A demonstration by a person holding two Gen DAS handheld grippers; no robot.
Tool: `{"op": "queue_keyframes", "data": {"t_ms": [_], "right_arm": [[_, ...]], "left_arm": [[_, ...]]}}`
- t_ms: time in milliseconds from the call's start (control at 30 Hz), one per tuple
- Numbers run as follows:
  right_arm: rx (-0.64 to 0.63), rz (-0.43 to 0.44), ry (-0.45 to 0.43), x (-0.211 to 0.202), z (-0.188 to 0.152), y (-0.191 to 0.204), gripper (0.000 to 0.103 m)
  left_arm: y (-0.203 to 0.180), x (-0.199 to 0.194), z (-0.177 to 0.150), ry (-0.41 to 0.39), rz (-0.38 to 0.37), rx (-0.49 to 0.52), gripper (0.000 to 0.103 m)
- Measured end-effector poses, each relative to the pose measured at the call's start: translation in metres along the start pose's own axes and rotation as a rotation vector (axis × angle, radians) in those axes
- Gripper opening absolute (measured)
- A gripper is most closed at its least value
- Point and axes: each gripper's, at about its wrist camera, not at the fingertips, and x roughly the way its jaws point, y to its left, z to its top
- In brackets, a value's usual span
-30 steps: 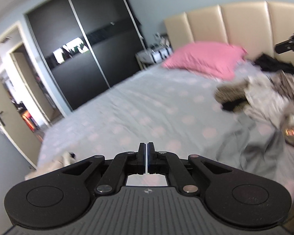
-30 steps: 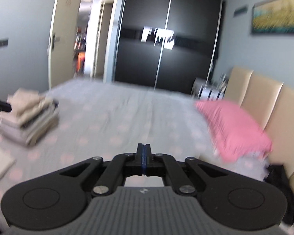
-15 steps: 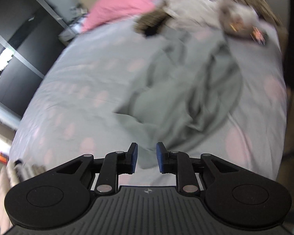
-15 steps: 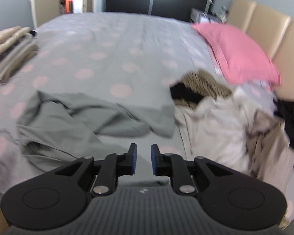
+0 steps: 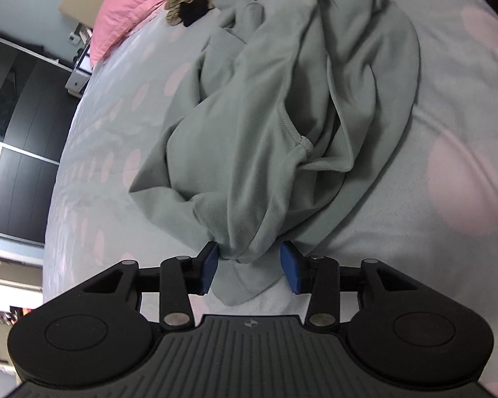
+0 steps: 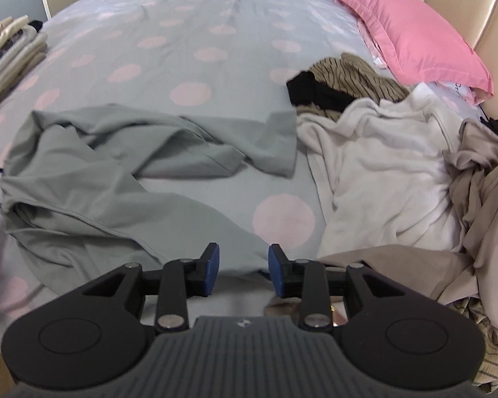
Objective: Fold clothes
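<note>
Both tools, left tool [image 5: 249, 267] and right tool [image 6: 239, 270], sit spread around bunched edges of the crumpled grey-green garment [image 6: 93, 172]; clamping both comes next, probably.

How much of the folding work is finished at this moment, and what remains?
Done: a folded stack sits at the bed's far left. In hand: the grey garment lies crumpled; the left gripper and right gripper have open jaws around its edges, not yet closed. Left: the unfolded pile near the pink pillow.

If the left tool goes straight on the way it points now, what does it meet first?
The grey garment: the open left tool already has a bunched corner of it between its fingers, so it would likely push further into that cloth.
</note>
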Motion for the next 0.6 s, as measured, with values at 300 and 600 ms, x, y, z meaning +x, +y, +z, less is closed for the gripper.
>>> {"op": "queue_keyframes", "data": {"t_ms": [300,600], "right_arm": [[-0.14,-0.002,0.022,0.019,-0.011,-0.002,0.037],[-0.349,0.013,0.016,0.034,-0.022,0.009,0.037]], "left_arm": [[0.065,-0.024,0.006,-0.061,0.018,-0.377,0.004],[0.107,-0.04,0.002,-0.081,0.044,-0.535,0.003]]}}
